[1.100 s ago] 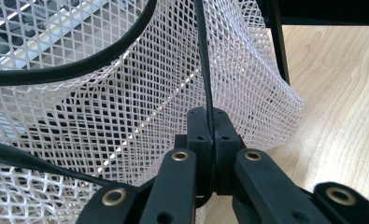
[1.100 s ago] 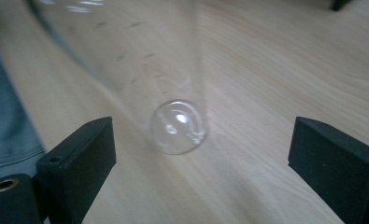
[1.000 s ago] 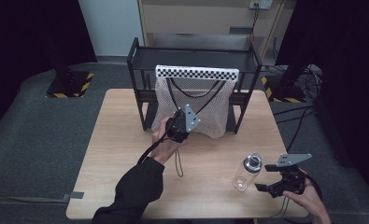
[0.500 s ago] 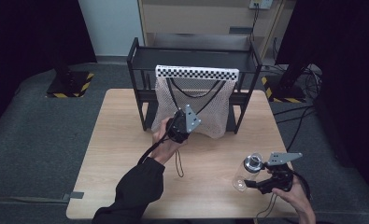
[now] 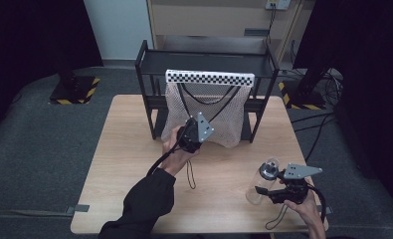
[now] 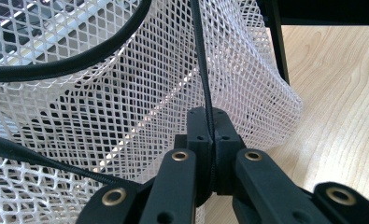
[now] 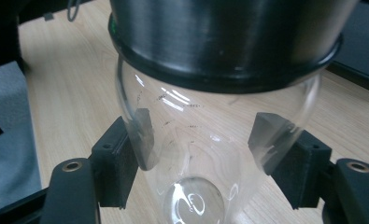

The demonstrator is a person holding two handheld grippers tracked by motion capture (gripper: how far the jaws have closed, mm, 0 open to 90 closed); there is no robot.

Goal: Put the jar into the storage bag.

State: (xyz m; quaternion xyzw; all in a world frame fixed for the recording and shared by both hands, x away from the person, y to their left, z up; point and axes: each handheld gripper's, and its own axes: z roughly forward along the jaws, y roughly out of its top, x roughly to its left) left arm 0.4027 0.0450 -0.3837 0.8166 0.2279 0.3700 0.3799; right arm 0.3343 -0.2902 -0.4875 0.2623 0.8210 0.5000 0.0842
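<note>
Pickup is the step in hand: with your left gripper [image 5: 196,130] clamped on the mesh bag [image 5: 219,107], your right gripper [image 5: 266,191] has just been closing and now grips the clear bottle [image 5: 262,181], so next lift it toward the bag's mouth.

My left tool [image 5: 193,133] is reaching forward at the end of my outstretched, dark-sleeved arm, its jaws pinching tight together. My right tool [image 5: 282,186] is sitting low by my side, pointing left in my bare hand, and its jaws have just been closing and are now pressing inward.
</note>
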